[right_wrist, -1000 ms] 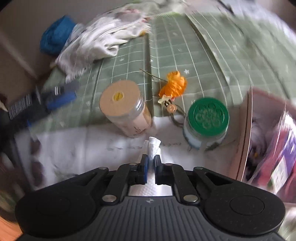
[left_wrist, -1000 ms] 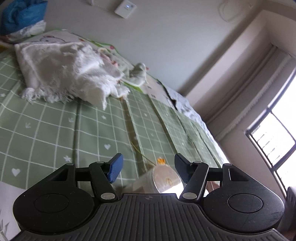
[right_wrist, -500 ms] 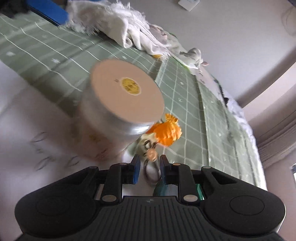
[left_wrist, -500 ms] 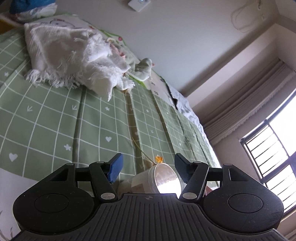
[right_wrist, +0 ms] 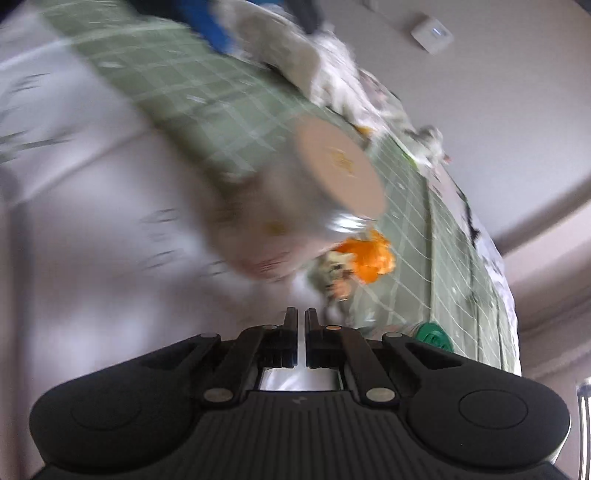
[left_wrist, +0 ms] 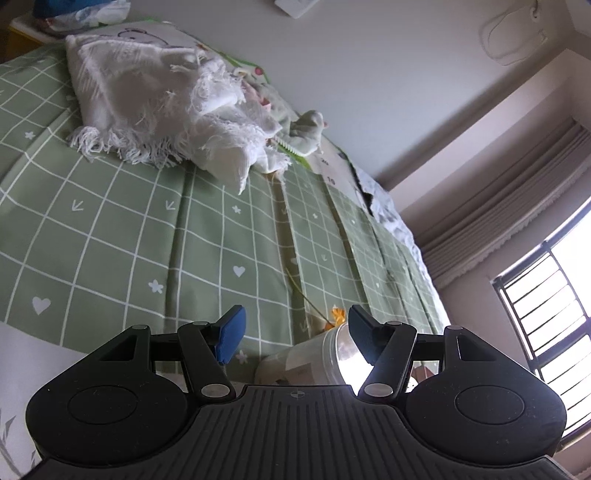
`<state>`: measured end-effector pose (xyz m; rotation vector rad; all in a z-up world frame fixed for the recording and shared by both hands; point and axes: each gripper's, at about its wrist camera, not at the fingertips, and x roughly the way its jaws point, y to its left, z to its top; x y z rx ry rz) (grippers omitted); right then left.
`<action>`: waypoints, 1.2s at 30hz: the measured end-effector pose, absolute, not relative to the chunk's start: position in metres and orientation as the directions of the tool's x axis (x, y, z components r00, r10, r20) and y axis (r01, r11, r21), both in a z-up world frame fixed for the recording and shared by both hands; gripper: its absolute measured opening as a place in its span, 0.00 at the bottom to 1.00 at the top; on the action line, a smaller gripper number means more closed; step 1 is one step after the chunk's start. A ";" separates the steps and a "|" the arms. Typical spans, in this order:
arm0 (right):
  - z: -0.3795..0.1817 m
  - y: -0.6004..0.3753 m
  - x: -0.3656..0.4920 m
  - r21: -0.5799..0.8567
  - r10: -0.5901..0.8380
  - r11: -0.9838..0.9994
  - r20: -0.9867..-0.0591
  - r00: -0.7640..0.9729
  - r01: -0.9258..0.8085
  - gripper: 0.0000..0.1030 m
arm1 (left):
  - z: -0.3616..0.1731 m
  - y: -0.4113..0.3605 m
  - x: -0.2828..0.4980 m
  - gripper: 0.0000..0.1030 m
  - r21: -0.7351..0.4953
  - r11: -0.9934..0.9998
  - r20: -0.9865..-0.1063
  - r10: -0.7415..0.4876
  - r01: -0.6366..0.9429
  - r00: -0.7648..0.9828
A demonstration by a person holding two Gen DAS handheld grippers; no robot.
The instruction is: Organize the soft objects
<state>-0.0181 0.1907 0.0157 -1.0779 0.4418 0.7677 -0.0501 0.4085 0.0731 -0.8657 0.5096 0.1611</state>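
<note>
A crumpled white fringed blanket [left_wrist: 162, 107] lies far back on the green checked bedspread [left_wrist: 129, 229]; it shows blurred in the right wrist view [right_wrist: 295, 55]. A small pale green soft toy [left_wrist: 306, 133] lies beside it. My left gripper [left_wrist: 293, 338] is open and empty, low over the bed, with a plastic jar [left_wrist: 314, 360] just past its right fingertip. My right gripper [right_wrist: 301, 317] is shut with nothing visible between its fingers. It points at the same jar [right_wrist: 306, 206] and an orange soft keychain charm [right_wrist: 369, 258] on a white sheet [right_wrist: 92, 240].
A green-lidded jar [right_wrist: 432, 334] stands right of my right gripper. A blue bundle [left_wrist: 66, 11] sits at the head of the bed. The wall and a barred window [left_wrist: 546, 306] lie to the right. The right wrist view is motion-blurred.
My right gripper has let go of a small white item, swung low and tilted toward the jar and charm, then closed. My left gripper tilted up slightly and stayed open.
</note>
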 end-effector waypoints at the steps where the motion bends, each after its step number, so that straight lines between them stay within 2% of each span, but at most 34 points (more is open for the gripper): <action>1: 0.014 0.190 -0.024 -0.638 0.339 0.245 -0.649 0.681 -0.730 0.04 | 0.074 0.408 -0.051 0.65 -0.686 0.642 -0.493 -0.062 -0.343 0.868; 3: 0.012 0.191 -0.023 -0.683 0.330 0.251 -0.606 0.724 -0.686 0.07 | 0.077 0.408 -0.054 0.65 -0.683 0.641 -0.492 -0.049 -0.350 0.869; 5: 0.010 0.197 -0.011 -0.724 0.304 0.277 -0.557 0.773 -0.631 0.27 | 0.081 0.406 -0.055 0.64 -0.677 0.647 -0.486 -0.037 -0.350 0.873; 6: 0.010 0.201 -0.002 -0.724 0.301 0.299 -0.548 0.781 -0.622 0.40 | 0.082 0.405 -0.055 0.64 -0.673 0.652 -0.486 -0.033 -0.349 0.873; 7: 0.012 0.204 0.007 -0.708 0.306 0.319 -0.552 0.776 -0.630 0.42 | 0.082 0.404 -0.054 0.64 -0.669 0.656 -0.487 -0.033 -0.349 0.873; 12: 0.012 0.222 0.045 -0.659 0.300 0.388 -0.571 0.764 -0.645 0.42 | 0.074 0.403 -0.047 0.64 -0.671 0.655 -0.508 -0.062 -0.349 0.859; 17: -0.012 0.233 0.072 -0.641 0.242 0.397 -0.617 0.749 -0.657 0.40 | 0.065 0.407 -0.043 0.64 -0.680 0.639 -0.522 -0.077 -0.361 0.849; 18: -0.015 0.233 0.072 -0.648 0.253 0.391 -0.607 0.754 -0.653 0.37 | 0.064 0.407 -0.043 0.64 -0.680 0.638 -0.524 -0.077 -0.362 0.848; 20: -0.017 0.233 0.071 -0.632 0.271 0.369 -0.629 0.729 -0.682 0.15 | 0.063 0.407 -0.042 0.64 -0.680 0.636 -0.527 -0.079 -0.364 0.846; 25: -0.016 0.223 0.058 -0.636 0.295 0.349 -0.622 0.725 -0.688 0.06 | 0.063 0.406 -0.042 0.64 -0.679 0.637 -0.527 -0.077 -0.365 0.846; 33: 0.018 0.184 -0.026 -0.574 0.434 0.284 -0.637 0.636 -0.768 0.06 | 0.069 0.395 -0.035 0.64 -0.649 0.694 -0.534 -0.125 -0.311 0.836; 36: 0.024 0.181 -0.050 -0.528 0.452 0.273 -0.667 0.592 -0.804 0.11 | 0.070 0.382 -0.028 0.64 -0.605 0.749 -0.572 -0.173 -0.270 0.801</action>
